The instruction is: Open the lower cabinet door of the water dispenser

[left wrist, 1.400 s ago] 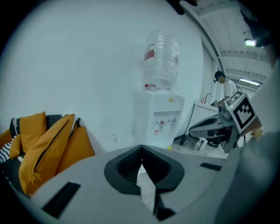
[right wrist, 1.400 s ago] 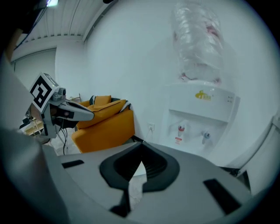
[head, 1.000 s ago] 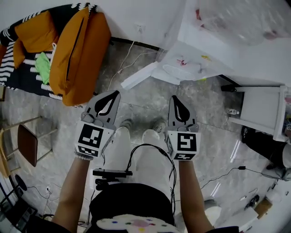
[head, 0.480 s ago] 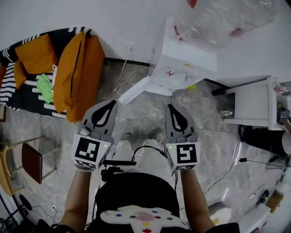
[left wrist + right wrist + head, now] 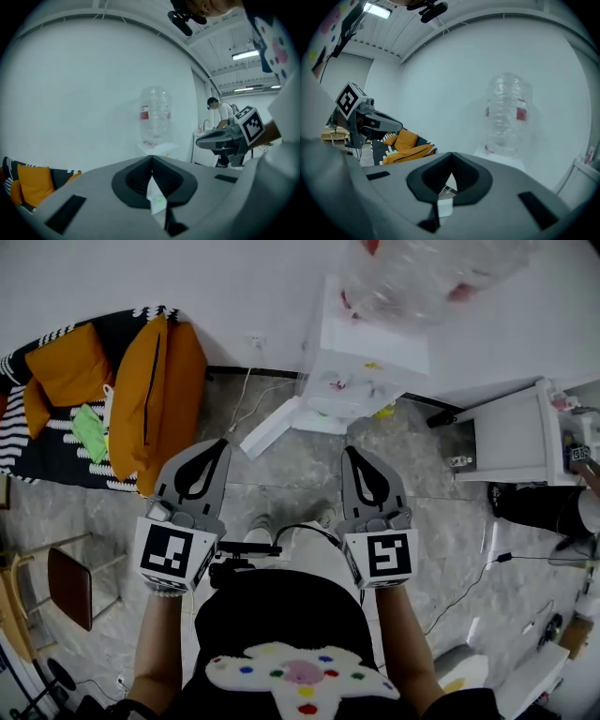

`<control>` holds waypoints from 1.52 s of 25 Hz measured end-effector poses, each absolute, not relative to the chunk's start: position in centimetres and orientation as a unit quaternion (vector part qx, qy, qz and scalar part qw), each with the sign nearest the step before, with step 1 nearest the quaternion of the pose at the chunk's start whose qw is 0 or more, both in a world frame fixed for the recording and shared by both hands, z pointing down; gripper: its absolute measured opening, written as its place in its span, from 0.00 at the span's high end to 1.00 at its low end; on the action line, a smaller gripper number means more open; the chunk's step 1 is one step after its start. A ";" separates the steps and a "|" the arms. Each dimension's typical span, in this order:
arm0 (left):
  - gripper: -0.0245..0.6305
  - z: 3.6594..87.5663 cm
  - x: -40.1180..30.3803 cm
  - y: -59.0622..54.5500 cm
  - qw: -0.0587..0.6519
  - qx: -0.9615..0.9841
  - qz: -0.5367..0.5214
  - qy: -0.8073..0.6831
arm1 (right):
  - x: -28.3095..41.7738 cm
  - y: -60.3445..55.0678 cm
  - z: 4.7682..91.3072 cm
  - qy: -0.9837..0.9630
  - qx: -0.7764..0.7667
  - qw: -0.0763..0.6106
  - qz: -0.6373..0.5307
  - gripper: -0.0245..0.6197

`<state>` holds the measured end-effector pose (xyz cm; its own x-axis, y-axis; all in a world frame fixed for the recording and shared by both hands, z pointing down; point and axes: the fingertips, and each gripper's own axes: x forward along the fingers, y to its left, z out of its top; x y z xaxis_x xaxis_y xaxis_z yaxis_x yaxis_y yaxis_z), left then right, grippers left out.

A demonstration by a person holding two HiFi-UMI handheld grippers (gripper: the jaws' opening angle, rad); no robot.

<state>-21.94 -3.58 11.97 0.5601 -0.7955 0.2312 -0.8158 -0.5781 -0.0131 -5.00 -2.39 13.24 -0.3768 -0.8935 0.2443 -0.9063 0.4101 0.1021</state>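
I find the left tool (image 5: 223, 442) and right tool (image 5: 352, 452) both pinched closed, holding nothing, side by side, apart from the water dispenser (image 5: 370, 352).

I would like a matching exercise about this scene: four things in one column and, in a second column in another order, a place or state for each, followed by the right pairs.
Column one:
1. water bottle
2. green cloth
3. left gripper
4. brown chair

Column two:
A. jaws shut, nothing between them
B. at the lower left of the head view
C. on top of the white dispenser
D. beside the big orange cushion

Right pairs: 1-C, 2-D, 3-A, 4-B.
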 end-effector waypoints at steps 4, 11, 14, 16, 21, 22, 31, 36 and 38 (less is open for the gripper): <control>0.94 11.2 -22.3 -3.2 0.043 0.884 0.104 -0.454 | -5.0 -2.0 12.1 -0.826 0.549 0.127 0.016 0.95; 0.94 11.4 -22.4 -2.8 0.038 0.887 0.101 -0.450 | -5.3 -1.6 11.2 -0.824 0.554 0.120 0.006 0.95; 0.94 11.8 -22.3 -2.3 0.049 0.888 0.116 -0.443 | -5.5 -1.2 11.1 -0.823 0.556 0.121 0.008 0.95; 0.94 11.8 -22.2 -2.5 0.051 0.889 0.116 -0.440 | -5.5 -1.3 11.1 -0.823 0.555 0.124 0.007 0.95; 0.94 12.7 -22.0 -2.3 0.064 0.893 0.125 -0.428 | -5.7 -1.4 11.0 -0.823 0.553 0.129 0.004 0.95; 0.94 12.7 -21.9 -2.3 0.064 0.893 0.122 -0.428 | -5.8 -1.5 11.0 -0.823 0.552 0.130 0.003 0.95; 0.94 13.2 -21.8 -2.3 0.068 0.893 0.130 -0.425 | -6.3 -1.8 11.1 -0.826 0.548 0.131 0.000 0.95; 0.94 12.7 -21.2 -2.5 0.065 0.897 0.119 -0.420 | -6.0 -2.0 11.0 -0.826 0.548 0.132 -0.001 0.95; 0.94 12.4 -20.8 -2.7 0.060 0.900 0.109 -0.418 | -5.9 -2.1 10.9 -0.825 0.549 0.132 -0.002 0.95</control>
<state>-20.81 -2.68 12.40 0.6262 -0.7395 0.2470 -0.7657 -0.6430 0.0159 -5.90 -2.06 10.92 -0.3617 -0.9071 0.2153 -0.9062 0.3963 0.1476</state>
